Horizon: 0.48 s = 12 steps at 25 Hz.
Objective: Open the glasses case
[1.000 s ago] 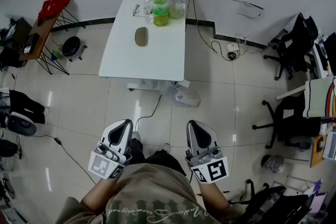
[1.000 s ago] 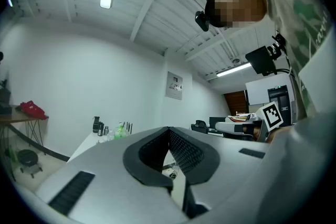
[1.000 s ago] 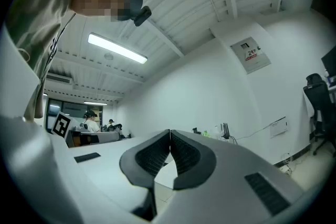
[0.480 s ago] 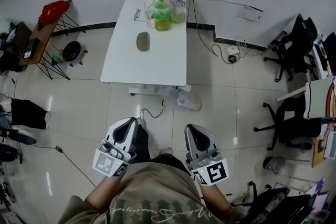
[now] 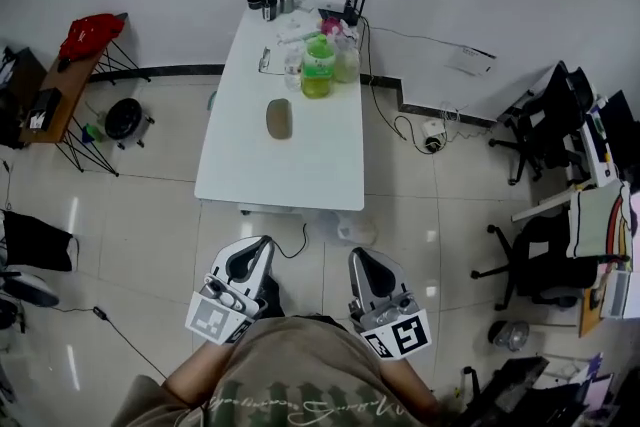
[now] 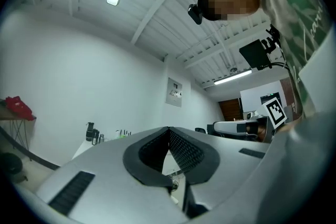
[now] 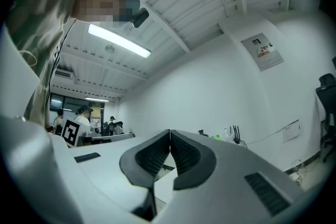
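Starting with the glasses case (image 5: 279, 119): how does it look? (Inspector)

Oval, rounded, a dull brown-grey. It lies flat with its long axis running away from me. At this range it appears shut; the seam and hinge are too small to make out. (Me)

Location? (Inspector)

It sits on the white table (image 5: 300, 170), about halfway along its length and left of the centre line. It stands alone, with bare tabletop all round it. A green bottle (image 5: 318, 68) stands further back and to the right, well apart from it, among the clutter at the far end. (Me)

And relative to your grippers? (Inspector)

Well apart from both. I hold the left gripper (image 5: 262, 243) and the right gripper (image 5: 358, 255) close to my body, over the tiled floor (image 5: 130, 215) and short of the table's near edge. The case lies ahead, across that edge, between the lines of the two grippers and closer to the left one's line. Neither gripper touches the table or the case. (Me)

Jaw condition? (Inspector)

In the left gripper view the left gripper's (image 6: 169, 129) ribbed pads meet tip to tip with nothing between them. The right gripper (image 7: 170, 132) reads the same in its own view: pads together, nothing held. Both point roughly level towards the far wall. (Me)
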### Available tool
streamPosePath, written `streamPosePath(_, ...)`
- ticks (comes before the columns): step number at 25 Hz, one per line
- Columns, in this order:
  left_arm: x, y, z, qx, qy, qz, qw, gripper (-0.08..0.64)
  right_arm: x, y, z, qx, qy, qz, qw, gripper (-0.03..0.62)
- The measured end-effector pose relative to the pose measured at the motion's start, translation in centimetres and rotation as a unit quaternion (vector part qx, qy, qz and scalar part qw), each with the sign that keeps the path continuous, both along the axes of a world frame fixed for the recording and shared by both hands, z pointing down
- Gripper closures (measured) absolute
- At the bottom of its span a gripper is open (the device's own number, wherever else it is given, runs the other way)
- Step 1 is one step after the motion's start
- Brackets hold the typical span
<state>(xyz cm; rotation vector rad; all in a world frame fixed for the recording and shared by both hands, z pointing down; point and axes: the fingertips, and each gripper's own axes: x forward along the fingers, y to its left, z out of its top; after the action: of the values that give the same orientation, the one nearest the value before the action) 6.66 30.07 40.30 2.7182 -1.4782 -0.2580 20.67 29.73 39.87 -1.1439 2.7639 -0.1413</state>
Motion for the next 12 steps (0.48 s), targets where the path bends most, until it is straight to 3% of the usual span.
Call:
streamPosePath(4,-5.1,-3.8,0.1,-0.003,0.006,-0.013,0.9999,0.554,-5.3,-4.2,-0.7,-0.013,-0.007,-0.025,1.0,0.581)
streamPosePath(9,-11.5,-8.0,-1.9,-0.002,0.018,-0.018,0.9997,0.554,-11.0,-8.6,-1.5,-0.01,0.011,-0.009,1.0,0.581)
streamPosePath(12,-14.6,-9.8,-0.7,-0.015,0.016,-0.021,0.9995,0.554,-13.7,-10.7,-1.5,-0.011,0.025,-0.011,1.0,0.581)
